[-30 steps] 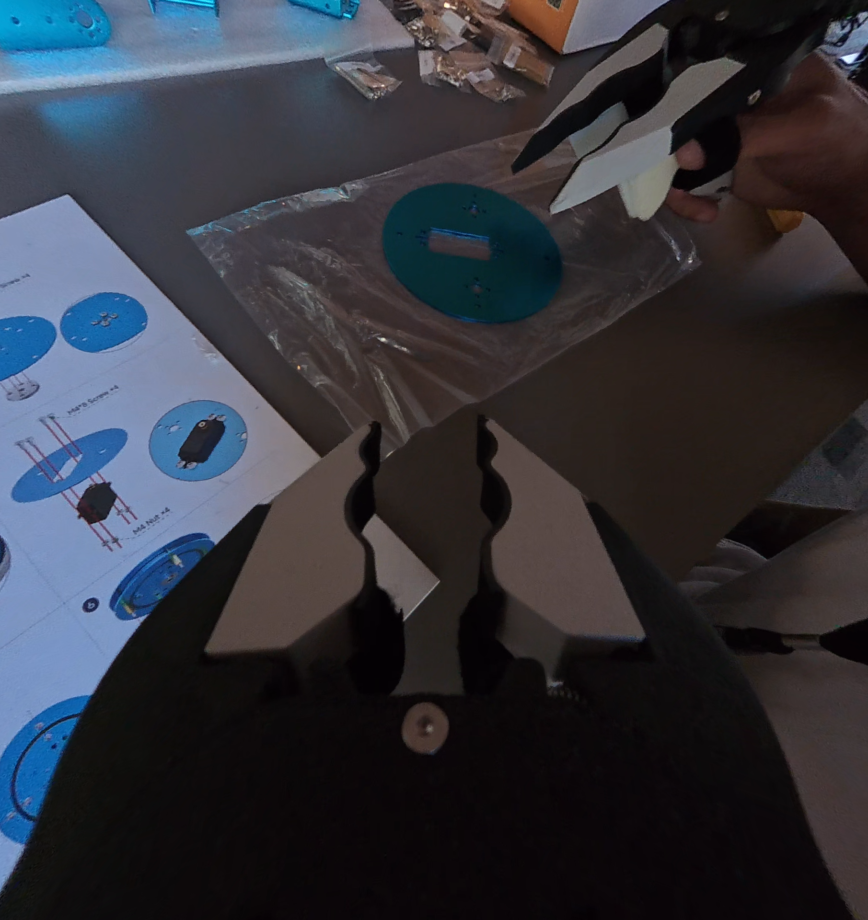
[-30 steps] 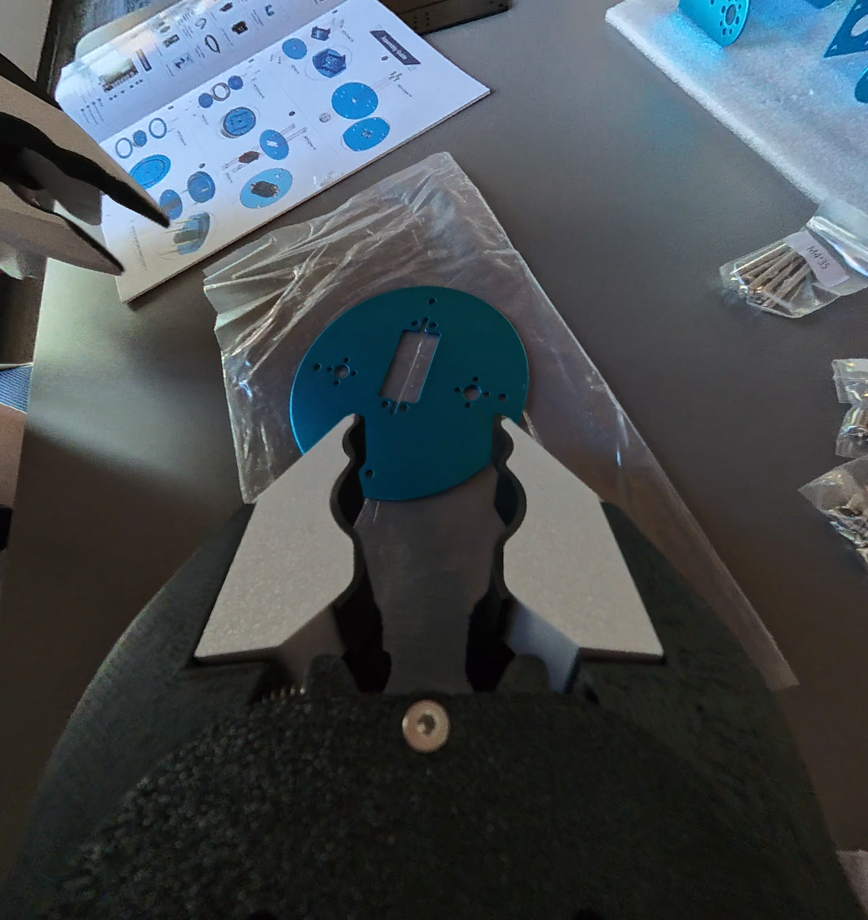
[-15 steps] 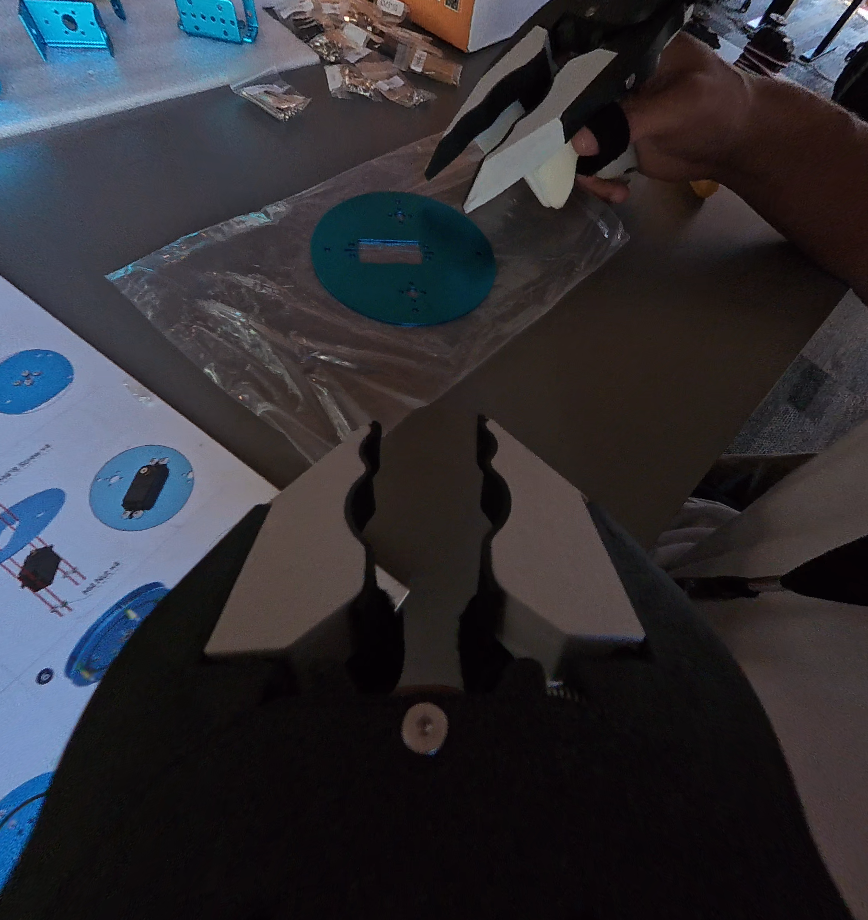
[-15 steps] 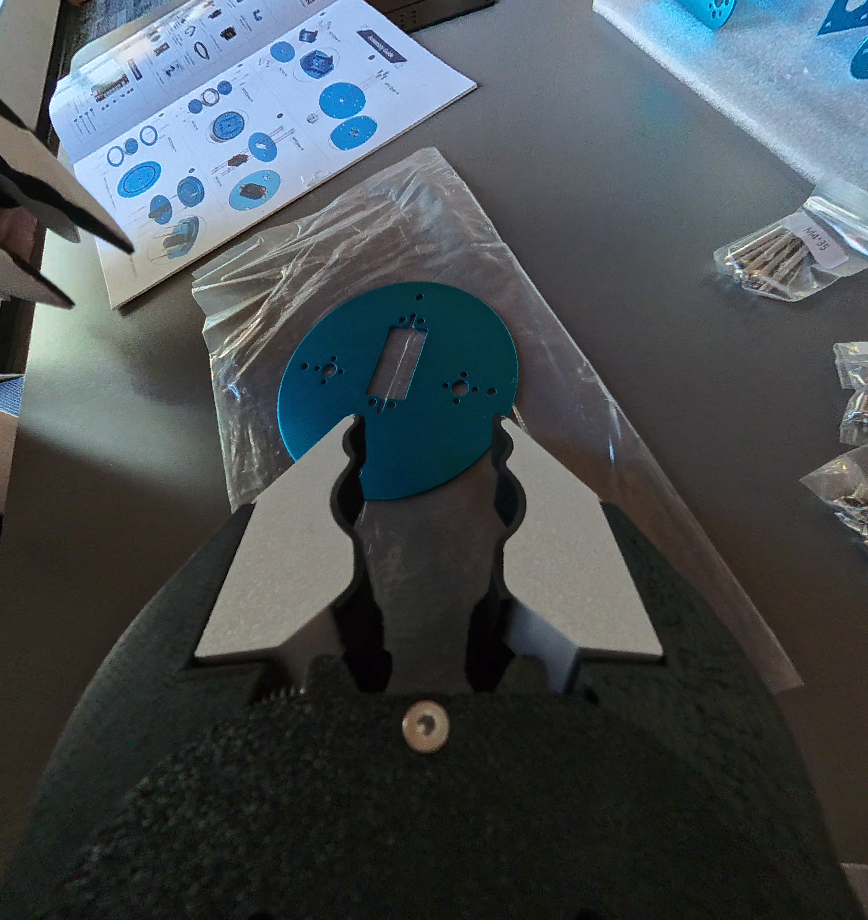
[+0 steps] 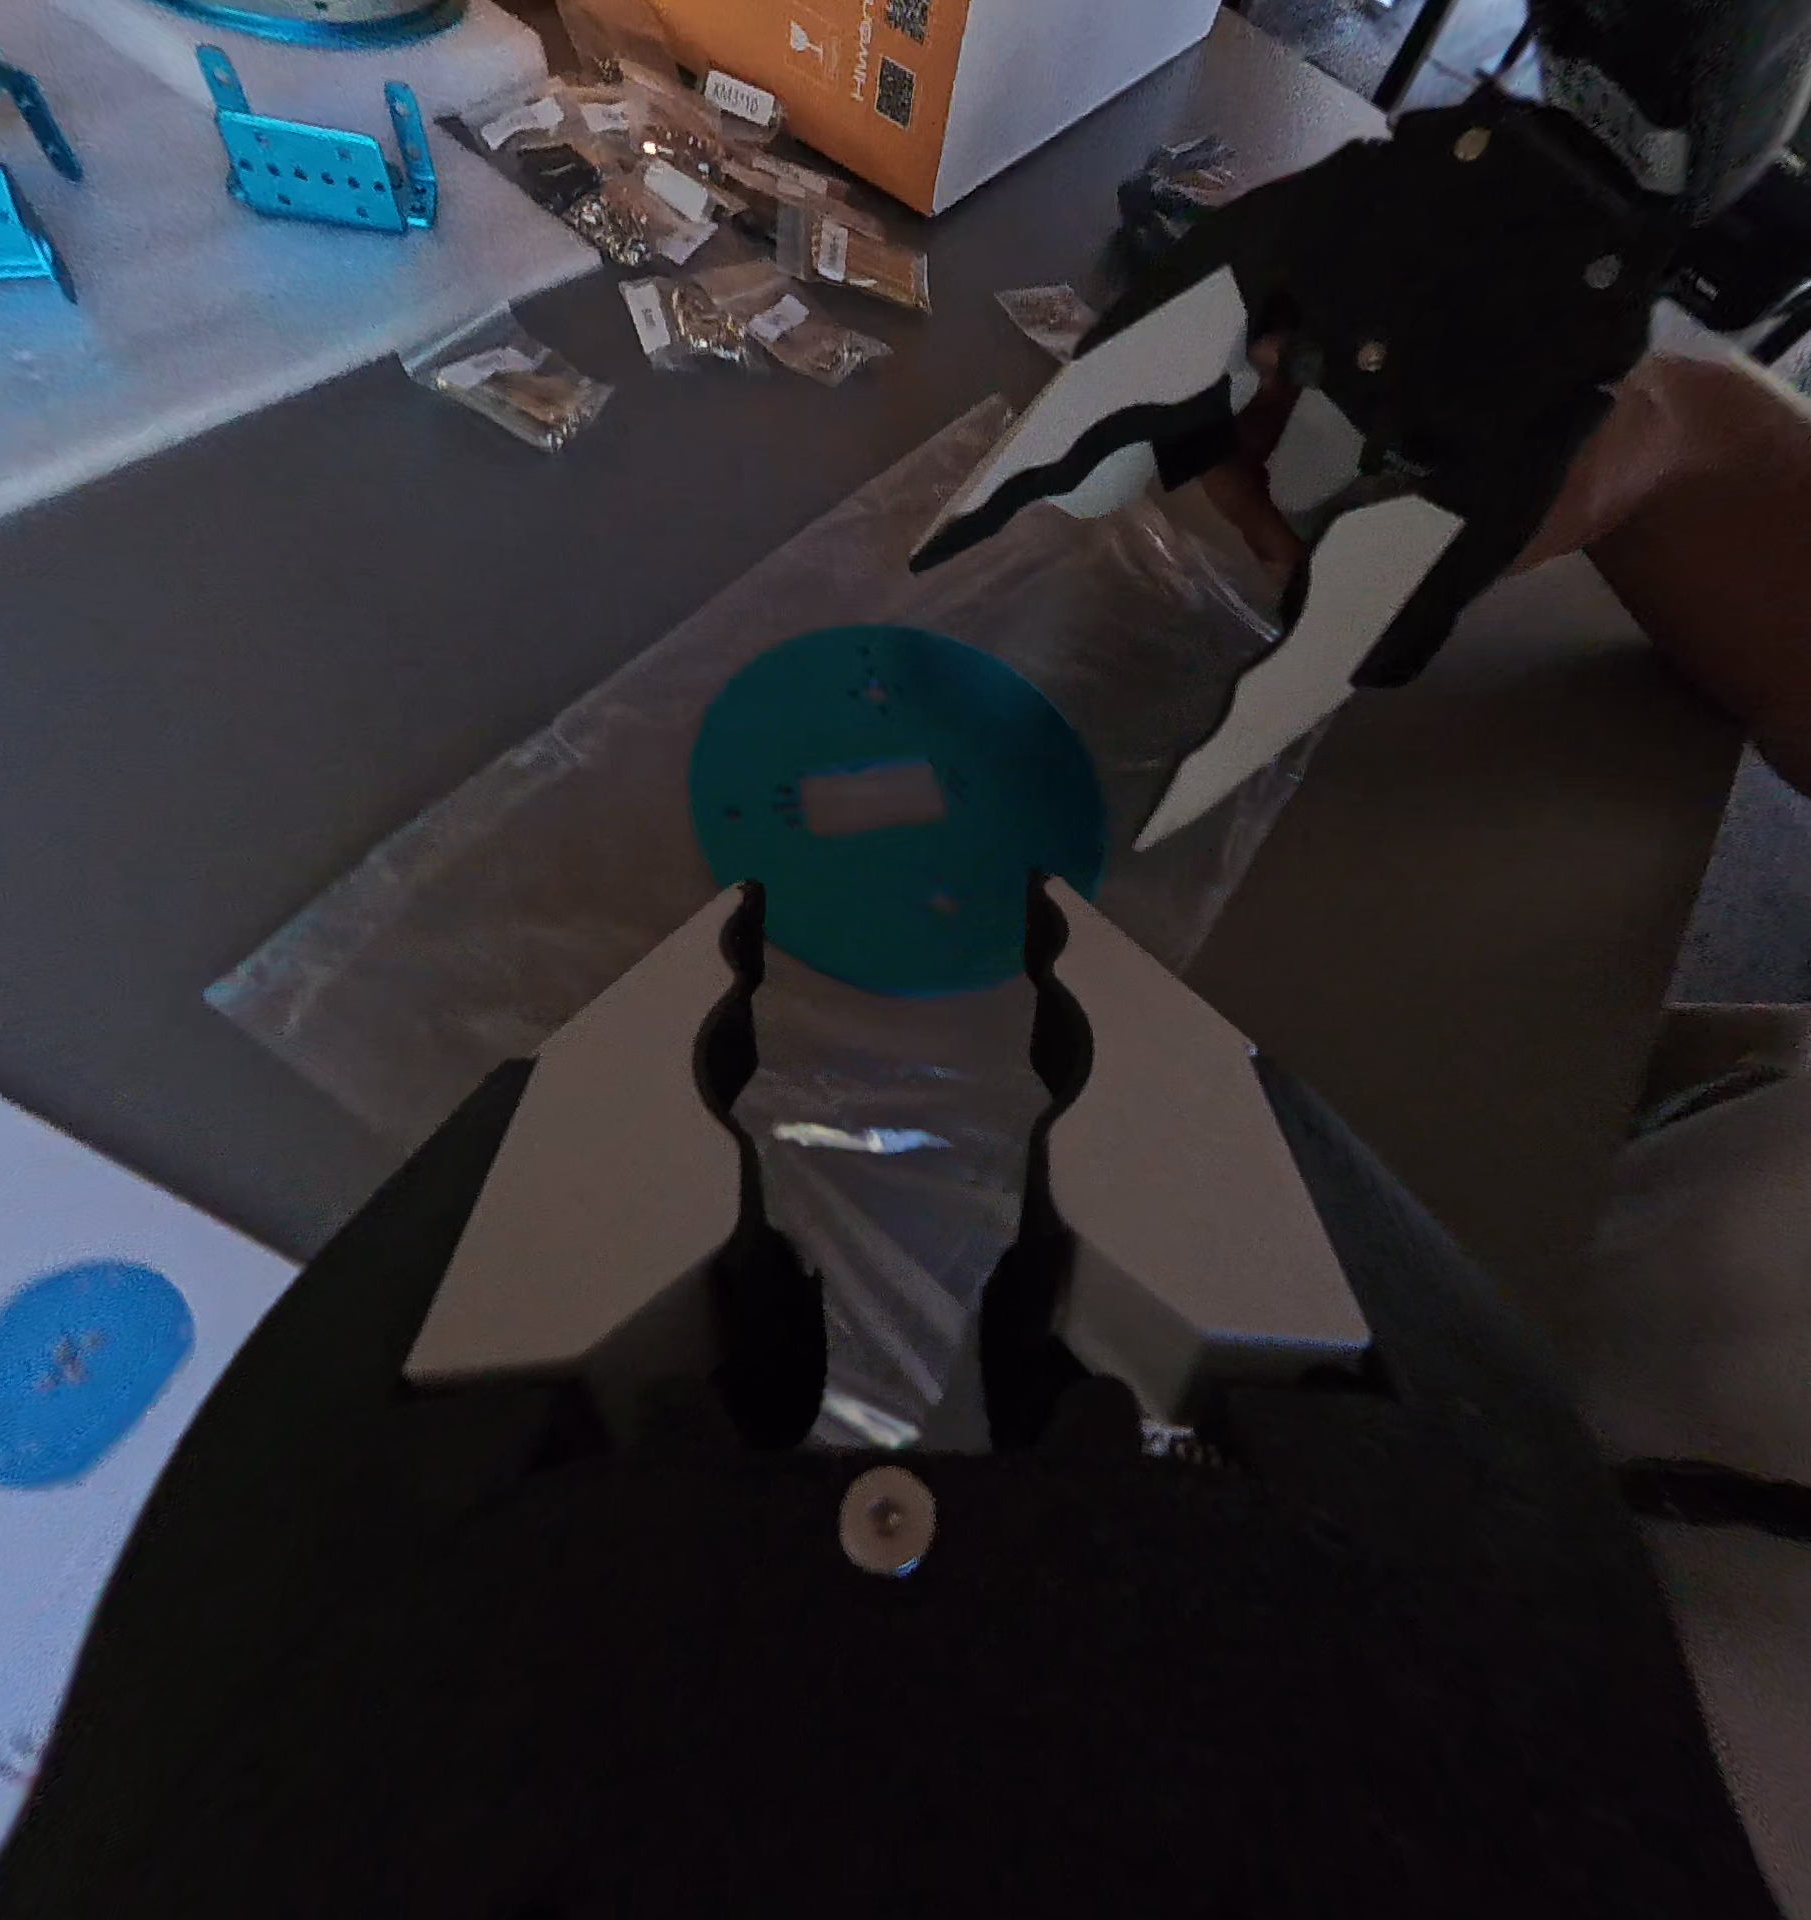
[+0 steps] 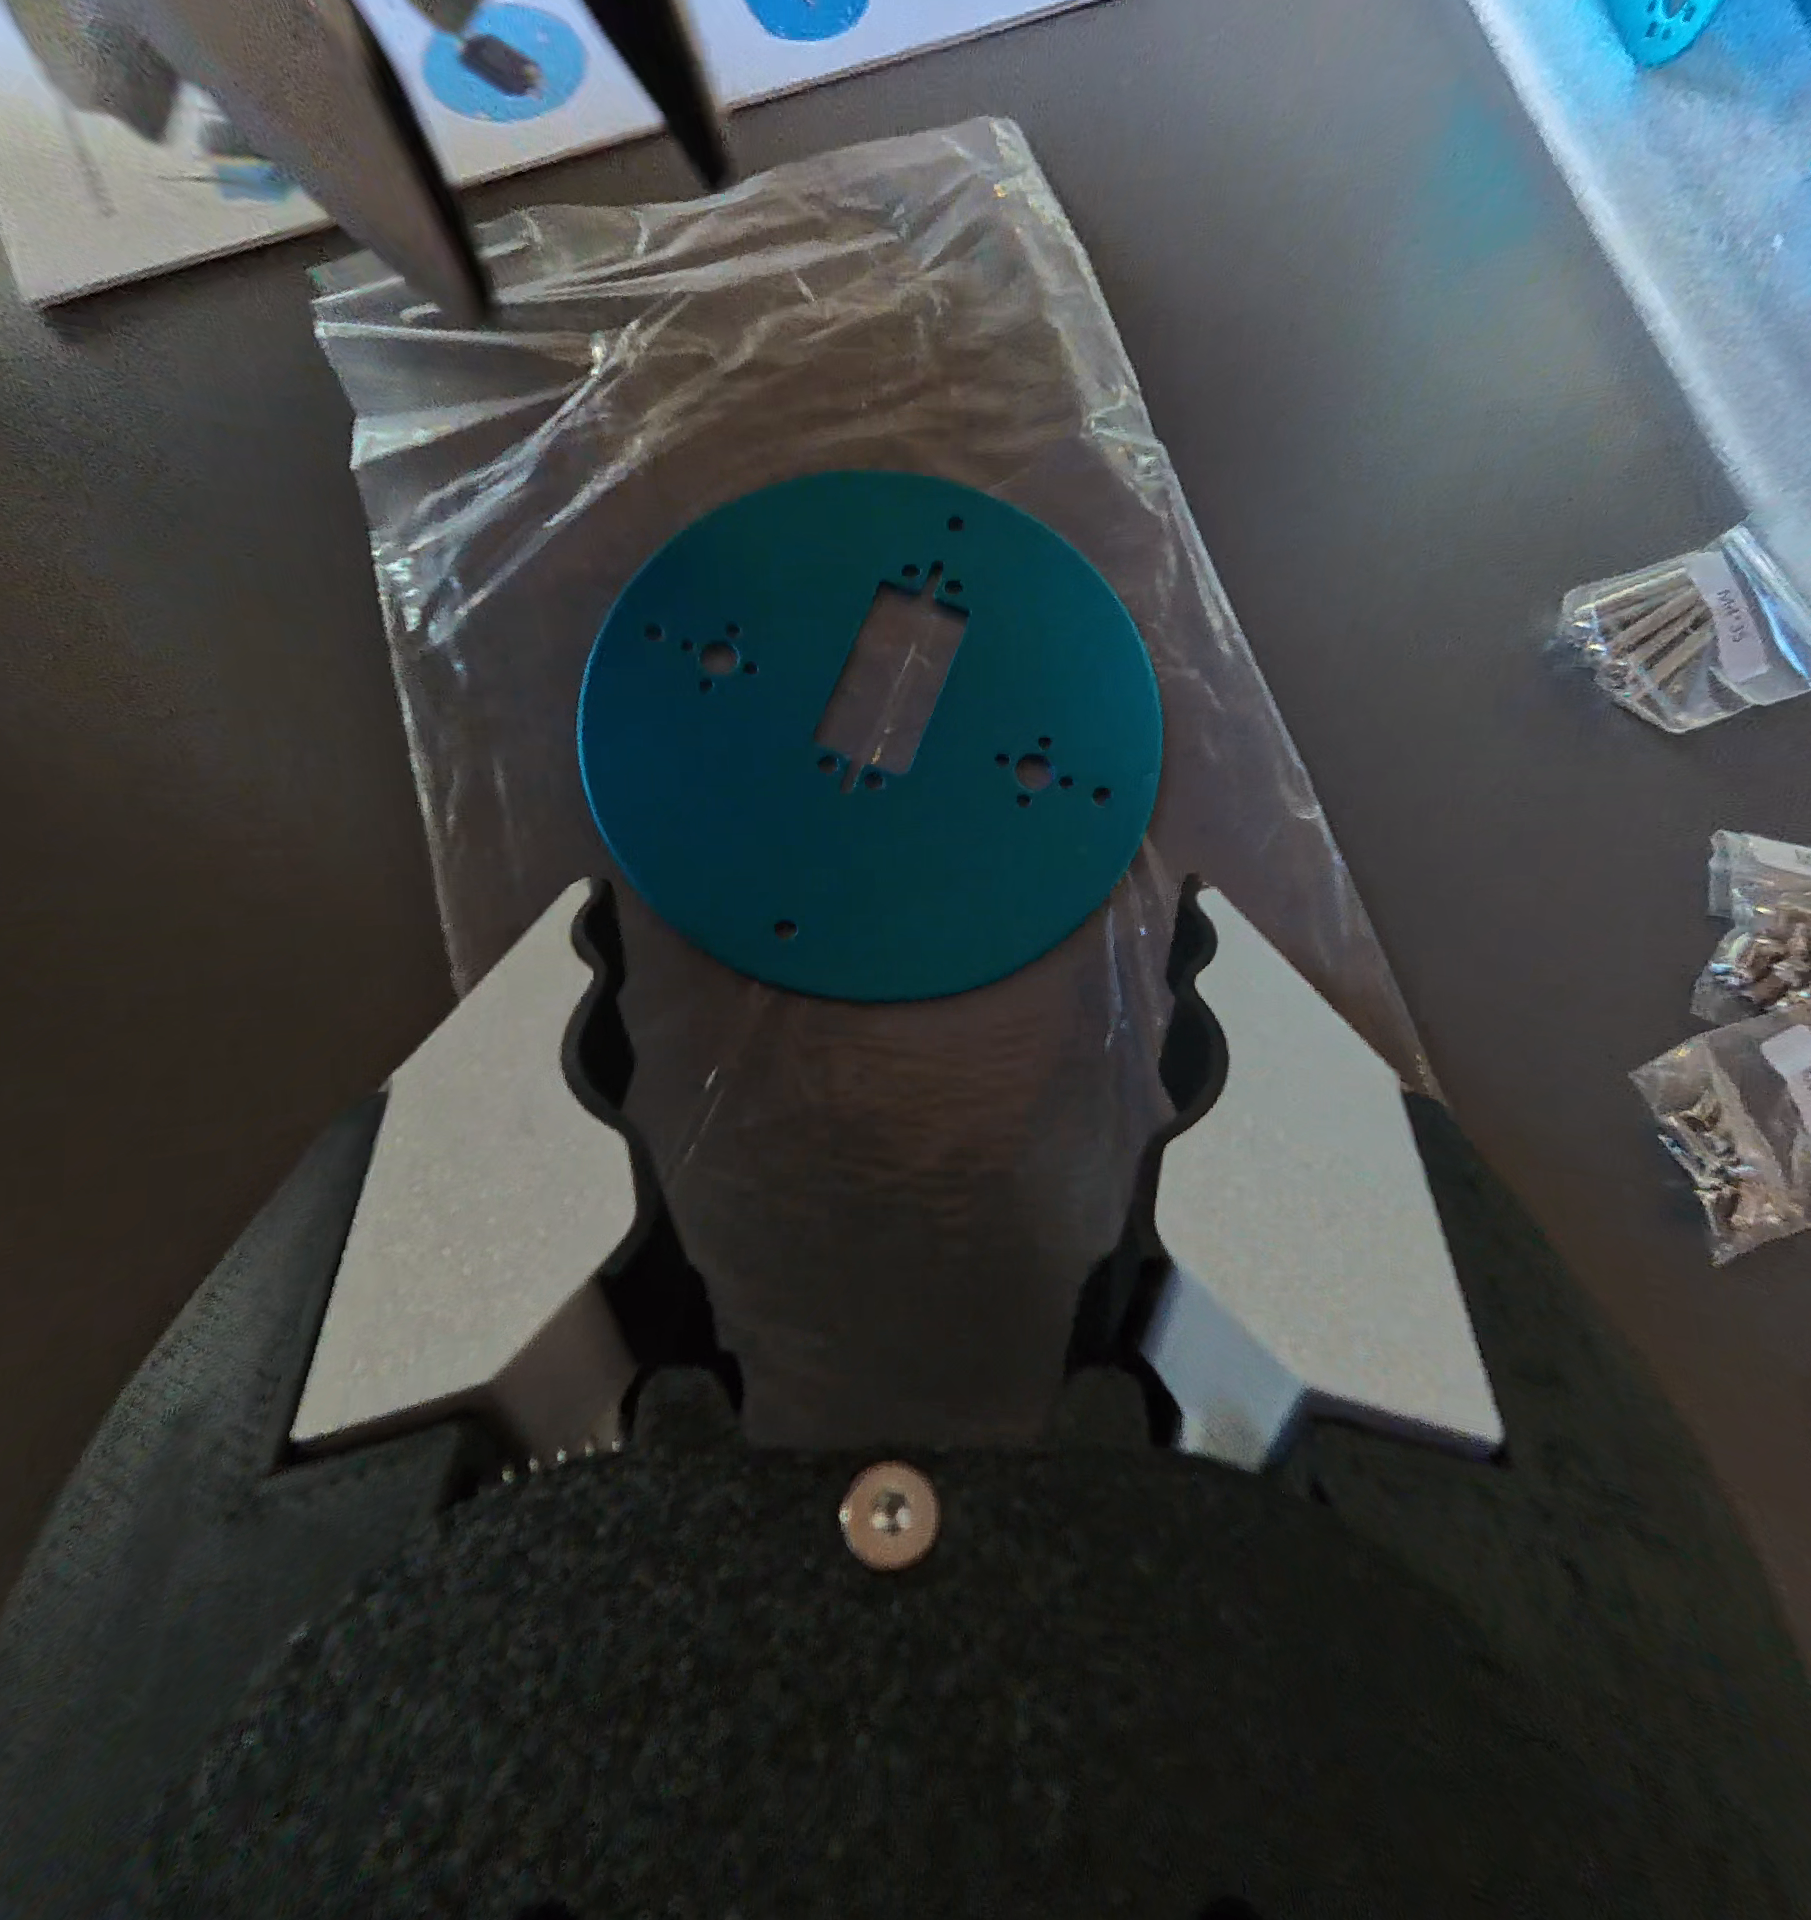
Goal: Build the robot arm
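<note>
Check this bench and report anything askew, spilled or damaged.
Nothing stands out. The round teal metal plate lies flat on the crinkled clear plastic bag, unbent as far as visible. The small clear screw bags look closed, nothing spilled. The left claw and right claw are open, empty.

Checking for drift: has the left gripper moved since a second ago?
Yes. The left gripper has swung from beside the instruction sheet in over the plastic bag.
</note>
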The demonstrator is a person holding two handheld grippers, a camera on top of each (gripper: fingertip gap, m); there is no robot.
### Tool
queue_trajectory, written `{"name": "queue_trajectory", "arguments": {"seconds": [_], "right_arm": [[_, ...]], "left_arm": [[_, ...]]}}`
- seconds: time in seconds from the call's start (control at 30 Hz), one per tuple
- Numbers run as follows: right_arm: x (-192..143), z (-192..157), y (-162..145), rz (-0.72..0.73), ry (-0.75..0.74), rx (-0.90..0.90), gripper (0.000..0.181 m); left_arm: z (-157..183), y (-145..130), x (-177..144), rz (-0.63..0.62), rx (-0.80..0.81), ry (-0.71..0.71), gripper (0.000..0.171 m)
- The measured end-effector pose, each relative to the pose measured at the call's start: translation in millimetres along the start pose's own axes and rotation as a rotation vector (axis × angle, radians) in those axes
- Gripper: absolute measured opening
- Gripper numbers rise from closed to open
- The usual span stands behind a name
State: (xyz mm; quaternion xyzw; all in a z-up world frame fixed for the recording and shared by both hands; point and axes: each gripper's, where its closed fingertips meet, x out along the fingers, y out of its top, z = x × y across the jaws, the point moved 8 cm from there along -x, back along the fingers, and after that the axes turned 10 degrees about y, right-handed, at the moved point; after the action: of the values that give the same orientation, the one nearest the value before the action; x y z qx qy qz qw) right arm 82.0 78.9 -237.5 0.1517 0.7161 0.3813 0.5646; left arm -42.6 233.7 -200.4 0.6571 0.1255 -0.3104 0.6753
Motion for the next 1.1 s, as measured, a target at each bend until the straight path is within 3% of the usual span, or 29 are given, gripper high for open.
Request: {"name": "queue_trajectory", "arguments": {"seconds": [0.17,0.37,0.47,0.83,1.0,1.1], "right_arm": [[7.6,2.8,-4.3,-0.001,0.000,0.037,0.103],[7.8,7.3,-5.5,0.026,0.009,0.063,0.099],[9.4,-0.6,-2.4,0.033,0.084,0.017,0.109],[7.1,7.1,-7.7,0.007,0.071,-0.010,0.101],[-2.5,17.4,-13.7,0.012,0.052,0.004,0.087],[-3.1,15.5,-11.0,0.036,0.074,0.009,0.096]], "left_arm": [[-12.3,12.8,45.2,-0.079,0.024,-0.044,0.059],[-13.1,0.2,62.2,-0.127,0.024,-0.025,0.061],[-10.1,-3.0,63.5,-0.121,0.028,-0.019,0.062],[-2.2,-15.3,47.4,-0.124,0.023,-0.010,0.062],[2.9,-24.8,28.3,-0.175,0.019,-0.029,0.060],[-5.3,-18.6,27.5,-0.125,0.016,0.007,0.060]]}}
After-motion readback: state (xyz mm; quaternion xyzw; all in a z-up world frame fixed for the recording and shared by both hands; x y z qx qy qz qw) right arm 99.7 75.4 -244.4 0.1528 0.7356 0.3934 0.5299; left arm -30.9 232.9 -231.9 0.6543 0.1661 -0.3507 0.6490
